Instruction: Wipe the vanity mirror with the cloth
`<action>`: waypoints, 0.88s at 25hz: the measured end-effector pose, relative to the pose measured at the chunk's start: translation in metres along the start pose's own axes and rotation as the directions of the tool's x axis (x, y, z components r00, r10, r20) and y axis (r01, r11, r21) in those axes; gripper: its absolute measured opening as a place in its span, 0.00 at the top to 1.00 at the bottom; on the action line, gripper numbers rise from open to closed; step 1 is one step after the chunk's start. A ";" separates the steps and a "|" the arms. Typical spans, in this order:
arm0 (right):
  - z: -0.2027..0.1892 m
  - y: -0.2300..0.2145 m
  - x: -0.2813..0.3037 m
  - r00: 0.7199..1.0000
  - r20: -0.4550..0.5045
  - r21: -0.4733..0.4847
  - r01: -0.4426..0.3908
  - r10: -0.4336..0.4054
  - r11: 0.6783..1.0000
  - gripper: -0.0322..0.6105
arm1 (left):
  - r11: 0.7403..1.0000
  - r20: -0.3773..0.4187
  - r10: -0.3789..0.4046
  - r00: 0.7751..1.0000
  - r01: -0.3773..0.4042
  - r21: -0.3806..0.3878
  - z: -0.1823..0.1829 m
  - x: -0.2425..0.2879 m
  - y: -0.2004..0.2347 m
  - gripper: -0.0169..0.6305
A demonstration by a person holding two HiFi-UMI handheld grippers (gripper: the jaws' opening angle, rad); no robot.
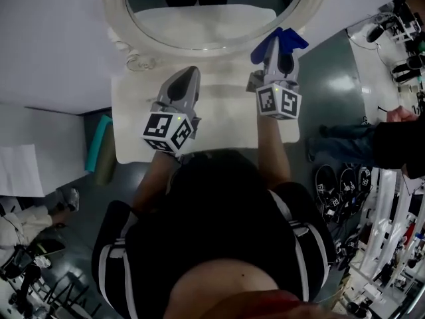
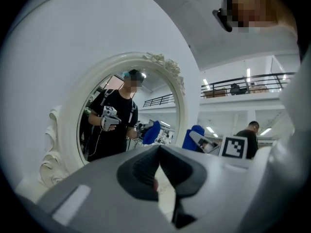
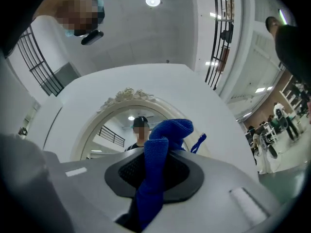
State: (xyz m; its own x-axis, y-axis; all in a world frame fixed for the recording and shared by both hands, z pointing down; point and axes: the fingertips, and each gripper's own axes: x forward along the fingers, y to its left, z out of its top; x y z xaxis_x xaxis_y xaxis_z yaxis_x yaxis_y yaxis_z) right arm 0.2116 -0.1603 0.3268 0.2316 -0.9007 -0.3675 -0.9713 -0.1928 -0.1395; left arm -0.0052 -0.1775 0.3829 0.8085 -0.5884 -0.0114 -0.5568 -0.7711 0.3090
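- Far left, down by the floor, a teal roll (image 1: 99, 141) lies just beside the edge of the white tabletop (image 1: 133, 145).
- The left gripper (image 1: 190, 73) hovers over that tabletop, pointed at the lower left of the vanity mirror (image 1: 212, 25). Its jaws are drawn together with the tips meeting and nothing caught between them. It stands clear of the mirror.
- From the left gripper's own view (image 2: 159, 152), the oval mirror (image 2: 131, 110) stands upright in a carved white frame against the white wall. It reflects a person in black holding the grippers.
- The mirror sits at the back of the tabletop, with both grippers aimed at its lower rim.
- The right gripper (image 1: 279, 53) is raised to the lower right of the frame. Its jaws are clamped on the blue cloth (image 1: 287, 40), which bunches up past the tips.
- In the right gripper's view (image 3: 155, 154) the cloth (image 3: 167, 132) runs up between the pads and flops over in front of the mirror (image 3: 121, 120). I cannot tell whether it touches the frame or glass.
- Far right, a bystander's dark sleeve (image 1: 398, 141) shows, well apart from the table.
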 end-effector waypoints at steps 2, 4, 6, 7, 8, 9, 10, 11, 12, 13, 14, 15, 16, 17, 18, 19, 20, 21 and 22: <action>-0.008 -0.016 0.001 0.999 -0.019 -0.003 0.034 -0.034 0.999 0.84 | 1.000 -0.002 -0.014 1.000 0.014 0.010 0.000 0.008 -0.002 0.96; -0.019 -0.028 0.003 0.997 -0.044 -0.003 0.062 -0.062 0.998 0.84 | 1.000 -0.002 -0.023 1.000 0.023 0.015 -0.001 0.013 -0.003 0.96; -0.026 -0.035 0.005 0.995 -0.058 0.003 0.077 -0.076 0.997 0.84 | 1.000 0.003 -0.024 1.000 0.024 0.017 0.000 0.018 -0.003 0.96; -0.029 -0.039 0.006 0.995 -0.060 0.010 0.080 -0.079 0.997 0.84 | 1.000 0.007 -0.023 1.000 0.022 0.019 0.002 0.020 -0.004 0.96; -0.031 -0.041 0.006 0.995 -0.061 0.017 0.082 -0.081 0.996 0.84 | 1.000 0.010 -0.020 1.000 0.020 0.022 0.003 0.022 -0.005 0.96; -0.034 -0.044 0.007 0.995 -0.064 0.023 0.083 -0.081 0.996 0.84 | 1.000 0.012 -0.019 1.000 0.018 0.023 0.003 0.023 -0.007 0.96; -0.037 -0.046 0.008 0.994 -0.068 0.030 0.083 -0.081 0.996 0.84 | 1.000 0.011 -0.018 1.000 0.017 0.024 0.003 0.023 -0.009 0.96; -0.040 -0.047 0.009 0.994 -0.072 0.036 0.083 -0.080 0.996 0.84 | 1.000 0.008 -0.017 1.000 0.017 0.025 0.002 0.024 -0.011 0.96; -0.043 -0.048 0.010 0.994 -0.076 0.043 0.081 -0.077 0.996 0.84 | 1.000 0.005 -0.015 1.000 0.015 0.026 0.001 0.025 -0.012 0.96; -0.047 -0.049 0.013 0.994 -0.080 0.051 0.078 -0.074 0.996 0.84 | 1.000 0.003 -0.011 1.000 0.011 0.028 0.001 0.026 -0.012 0.96; -0.050 -0.049 0.016 0.994 -0.085 0.058 0.075 -0.070 0.996 0.84 | 1.000 0.002 -0.007 1.000 0.006 0.029 0.001 0.027 -0.012 0.96; -0.055 -0.049 0.019 0.994 -0.091 0.064 0.072 -0.066 0.995 0.84 | 1.000 0.001 -0.001 1.000 0.001 0.031 0.001 0.029 -0.011 0.96; -0.059 -0.050 0.021 0.993 -0.098 0.071 0.072 -0.065 0.995 0.84 | 0.999 0.001 0.003 1.000 -0.003 0.032 0.001 0.030 -0.010 0.96; -0.063 -0.051 0.024 0.992 -0.105 0.078 0.073 -0.064 0.994 0.84 | 0.999 0.001 0.007 1.000 -0.007 0.033 0.001 0.032 -0.010 0.96; -0.068 -0.053 0.026 0.992 -0.112 0.085 0.075 -0.065 0.994 0.84 | 0.999 0.001 0.009 1.000 -0.009 0.033 0.000 0.033 -0.010 0.96; -0.072 -0.056 0.028 0.991 -0.118 0.091 0.077 -0.066 0.993 0.84 | 0.999 0.000 0.012 1.000 -0.012 0.031 0.000 0.035 -0.009 0.96; -0.076 -0.058 0.030 0.990 -0.123 0.098 0.078 -0.066 0.992 0.84 | 0.999 -0.001 0.014 1.000 -0.014 0.029 -0.001 0.037 -0.009 0.96; -0.079 -0.060 0.033 0.990 -0.126 0.105 0.076 -0.063 0.992 0.84 | 0.999 -0.001 0.018 1.000 -0.018 0.027 -0.002 0.038 -0.008 0.96; -0.081 -0.062 0.036 0.990 -0.128 0.113 0.073 -0.059 0.991 0.84 | 0.999 -0.002 0.021 1.000 -0.021 0.026 -0.002 0.040 -0.008 0.96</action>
State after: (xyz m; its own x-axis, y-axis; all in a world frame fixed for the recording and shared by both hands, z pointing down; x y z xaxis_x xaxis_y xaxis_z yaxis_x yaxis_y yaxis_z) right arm 0.2761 -0.2127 0.3968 0.2793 -0.9301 -0.2384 -0.9392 -0.2131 -0.2692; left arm 0.0320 -0.1937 0.3821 0.7968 -0.6043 -0.0030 -0.5786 -0.7644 0.2845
